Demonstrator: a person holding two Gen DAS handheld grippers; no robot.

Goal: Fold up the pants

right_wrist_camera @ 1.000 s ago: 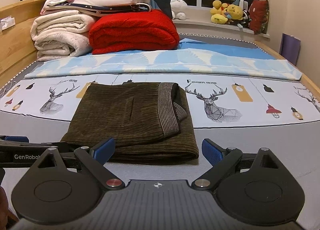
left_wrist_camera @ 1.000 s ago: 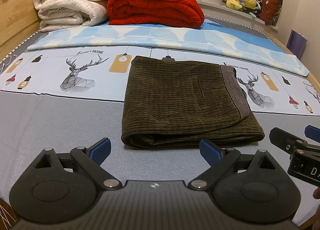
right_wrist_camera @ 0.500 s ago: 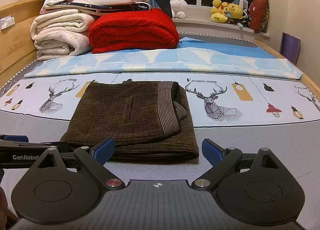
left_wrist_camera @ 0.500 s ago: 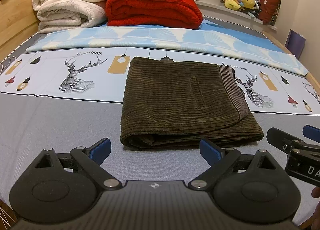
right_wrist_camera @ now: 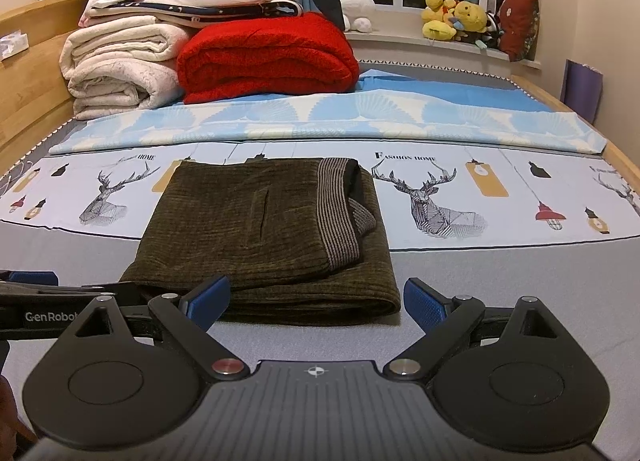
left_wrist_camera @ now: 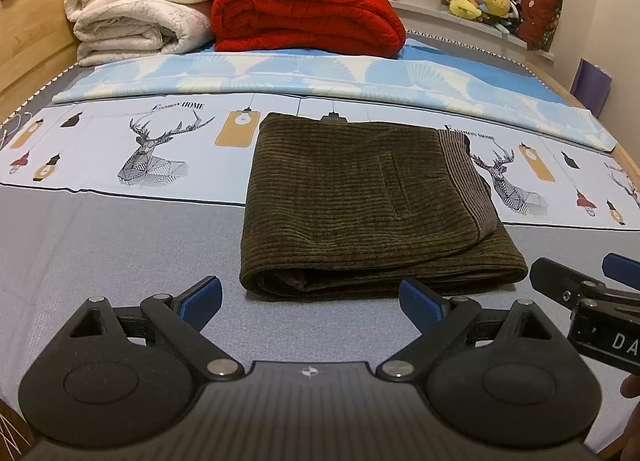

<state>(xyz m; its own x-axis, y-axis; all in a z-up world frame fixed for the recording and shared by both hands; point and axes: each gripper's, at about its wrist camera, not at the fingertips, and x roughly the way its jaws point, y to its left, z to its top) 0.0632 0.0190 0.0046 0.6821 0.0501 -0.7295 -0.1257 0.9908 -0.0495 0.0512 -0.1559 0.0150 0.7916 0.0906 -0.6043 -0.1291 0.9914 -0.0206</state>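
Folded pants on the bed

We see dark olive corduroy pants (left_wrist_camera: 360, 205) folded into a flat, squarish stack on the bed sheet (left_wrist_camera: 120, 221), straddling its grey and deer-print bands; the striped waistband lies on top toward the sheet's right side.

Home bedroom. Bed (right_wrist_camera: 500, 273) with printed sheet, stacked blankets (right_wrist_camera: 264, 57) at the wooden headboard (right_wrist_camera: 28, 73). Plush toys (right_wrist_camera: 456, 21) line the windowsill.
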